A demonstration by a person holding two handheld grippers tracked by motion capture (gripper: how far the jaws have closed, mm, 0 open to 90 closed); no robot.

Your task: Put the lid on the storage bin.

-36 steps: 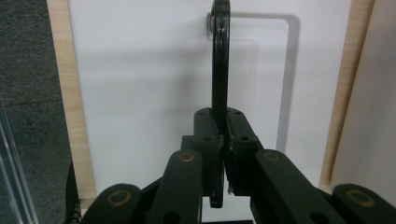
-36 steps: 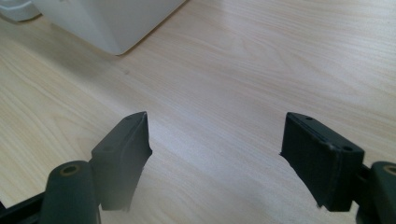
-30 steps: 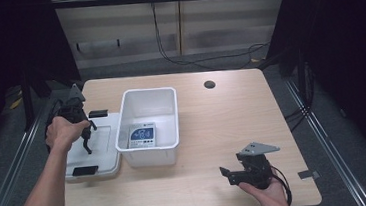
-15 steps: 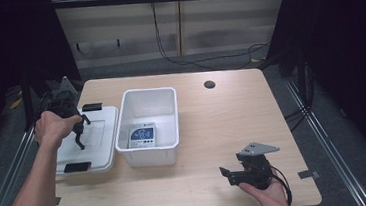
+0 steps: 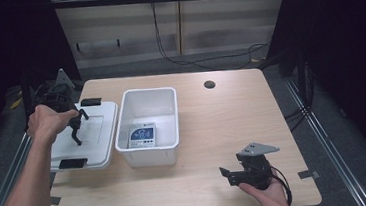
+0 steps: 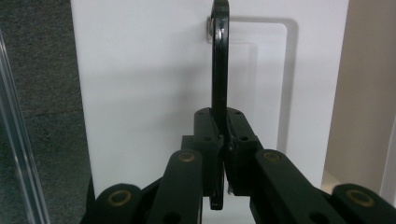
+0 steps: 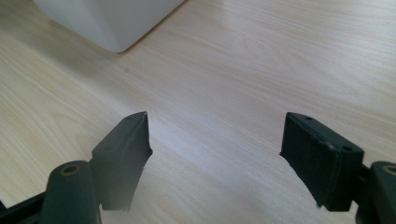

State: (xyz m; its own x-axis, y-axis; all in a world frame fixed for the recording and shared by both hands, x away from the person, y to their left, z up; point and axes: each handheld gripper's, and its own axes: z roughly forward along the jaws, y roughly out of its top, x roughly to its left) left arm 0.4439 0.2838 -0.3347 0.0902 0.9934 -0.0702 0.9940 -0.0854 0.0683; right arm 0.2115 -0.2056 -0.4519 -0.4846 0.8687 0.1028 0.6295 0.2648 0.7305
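Left gripper [image 5: 76,127] is clamped on the black handle [image 6: 219,70] of the white lid [image 5: 96,140]; in the left gripper view the jaws are pressed tight on the handle's lower end, with the handle running straight up from them to its pivot on the lid face. In the high view the lid sits at the table's [image 5: 213,125] left edge, overhanging it a bit, just beside the white bin [image 5: 151,156], its right edge close to or touching the bin's left wall; can't tell which. Black latch clips show at the lid's far [image 5: 91,101] and near [image 5: 72,163] ends. Whether the lid is off the table surface isn't clear from here. The bin is open, with a card bearing a blue graphic [image 5: 143,136] lying flat on its floor. Right gripper [image 5: 227,175] is at the near right of the table, jaws spread with nothing between them; the right gripper view looks over bare wood, with a corner of the bin [image 7: 112,23] at top left, well apart from the jaws. A dark round hole [image 5: 209,84] sits in the table's far side.
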